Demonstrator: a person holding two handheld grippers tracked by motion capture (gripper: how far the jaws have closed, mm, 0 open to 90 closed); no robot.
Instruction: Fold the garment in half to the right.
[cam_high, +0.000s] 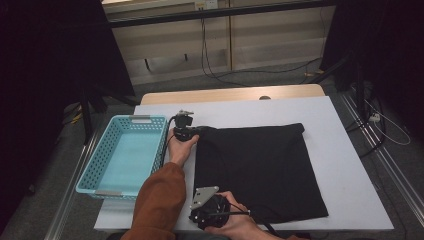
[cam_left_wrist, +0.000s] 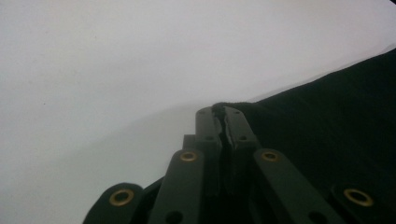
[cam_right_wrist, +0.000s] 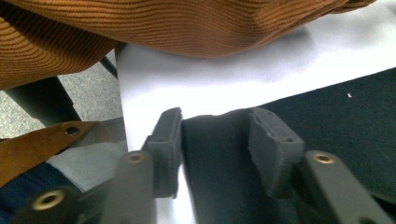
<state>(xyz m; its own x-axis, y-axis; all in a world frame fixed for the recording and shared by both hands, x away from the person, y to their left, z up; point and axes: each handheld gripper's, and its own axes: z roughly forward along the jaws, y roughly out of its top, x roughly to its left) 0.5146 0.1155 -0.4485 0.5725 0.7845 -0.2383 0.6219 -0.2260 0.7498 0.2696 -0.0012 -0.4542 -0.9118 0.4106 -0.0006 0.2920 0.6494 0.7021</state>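
Black cloth (cam_high: 260, 170) lies flat on white surface (cam_high: 345, 150) | my left gripper (cam_left_wrist: 223, 122) has jaws clenched on its far-left corner | my right gripper (cam_right_wrist: 215, 140) has jaws parted, straddling the near-left corner without pinching | corner sits between them | soft matte fabric, roughly square | teal perforated basket (cam_high: 102, 170) lies left.

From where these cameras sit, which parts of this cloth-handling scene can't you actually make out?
- High view: the near-left corner of the black cloth is hidden under the right gripper and its hand.
- Left gripper view: the left gripper is shut on the cloth's edge; how much fabric sits inside is hidden by the jaws.
- Right gripper view: an orange sleeve blocks the table beyond.
- High view: the blue basket has its near rim cut by that sleeve.
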